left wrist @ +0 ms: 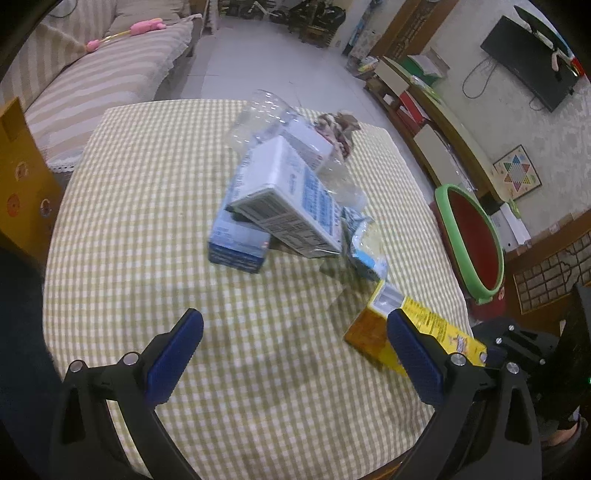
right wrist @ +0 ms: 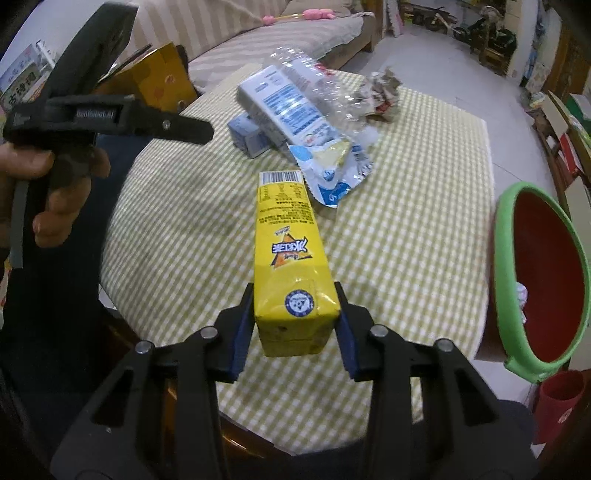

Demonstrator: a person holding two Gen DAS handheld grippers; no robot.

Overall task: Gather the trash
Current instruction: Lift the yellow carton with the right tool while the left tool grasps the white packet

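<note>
A table covered by a yellow-green and white checked cloth (left wrist: 155, 229) fills the foreground. Behind it stands a sofa (left wrist: 92, 85) under a beige striped cover, with a pink toy (left wrist: 146, 26) lying on its seat. The floor (left wrist: 273, 62) is pale grey tile, running back to a dim far end where bicycles (left wrist: 258, 13) are parked. Along the side wall runs a low wooden cabinet (left wrist: 439, 136) with coloured folders and papers. A black flat-screen television (left wrist: 532, 62) hangs on the textured light wall, cables dangling below it, and a Chinese checkers board (left wrist: 517, 177) leans lower down. A yellowish wooden chair back (right wrist: 162, 77) stands by the table's edge.
</note>
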